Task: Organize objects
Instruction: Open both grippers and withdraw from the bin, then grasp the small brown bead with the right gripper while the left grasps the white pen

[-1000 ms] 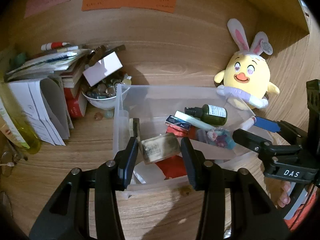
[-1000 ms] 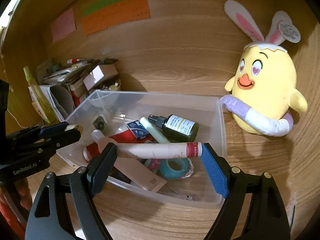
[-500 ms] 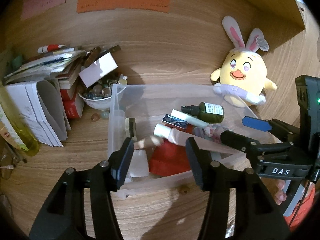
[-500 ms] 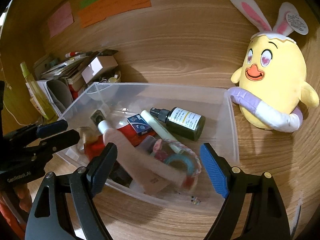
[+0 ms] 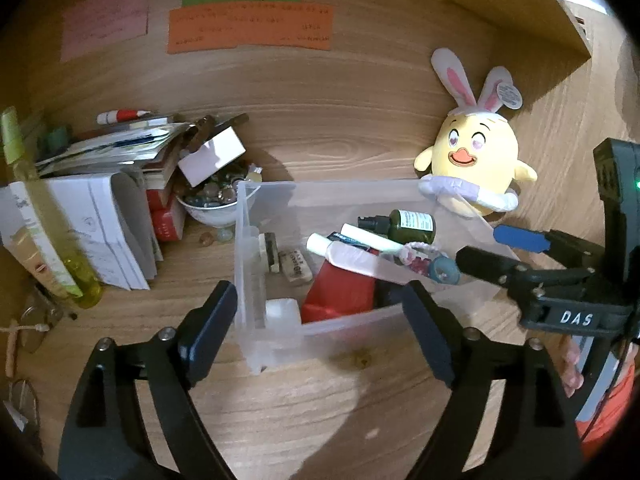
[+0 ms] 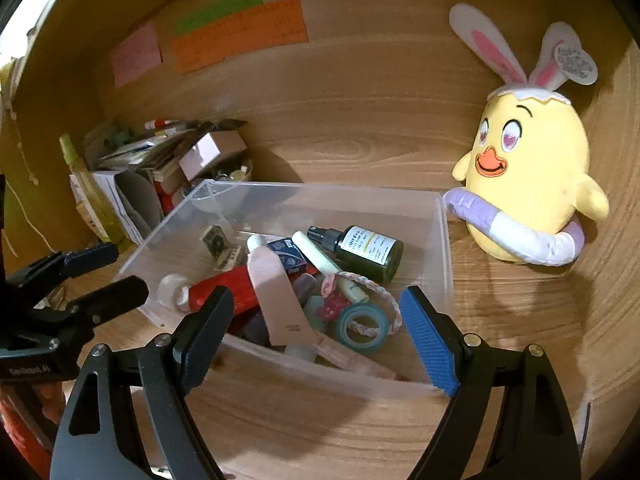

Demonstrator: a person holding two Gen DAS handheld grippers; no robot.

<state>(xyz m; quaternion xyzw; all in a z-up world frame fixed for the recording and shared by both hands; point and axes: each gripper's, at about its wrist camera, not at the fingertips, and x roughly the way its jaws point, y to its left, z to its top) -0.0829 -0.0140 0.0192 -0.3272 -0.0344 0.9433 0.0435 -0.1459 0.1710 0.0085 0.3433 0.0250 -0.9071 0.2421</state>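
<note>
Left wrist view: left claw [image 5: 320, 320] just opened, empty; eraser [image 5: 295, 266] now in bin [image 5: 344, 320] ahead. Right claw [image 6: 316, 336] wide, empty; tube [image 6: 276, 292] dropped in. Next: more items.

Both hand-held grippers are black, with silver screws along their arms. The right hand-held gripper [image 6: 320, 340] has one ribbed blue pad and white "DAS" lettering; behind it shows what may be an orange sleeve [image 5: 612, 412].

Writing on the orange note [image 5: 250, 29] at twelve o'clock is reading too small. The red tube [image 6: 224, 290] is lying partly hidden under the white tube [image 6: 276, 296]. Glasses [image 5: 24, 396] at eight o'clock are being cut off.
</note>
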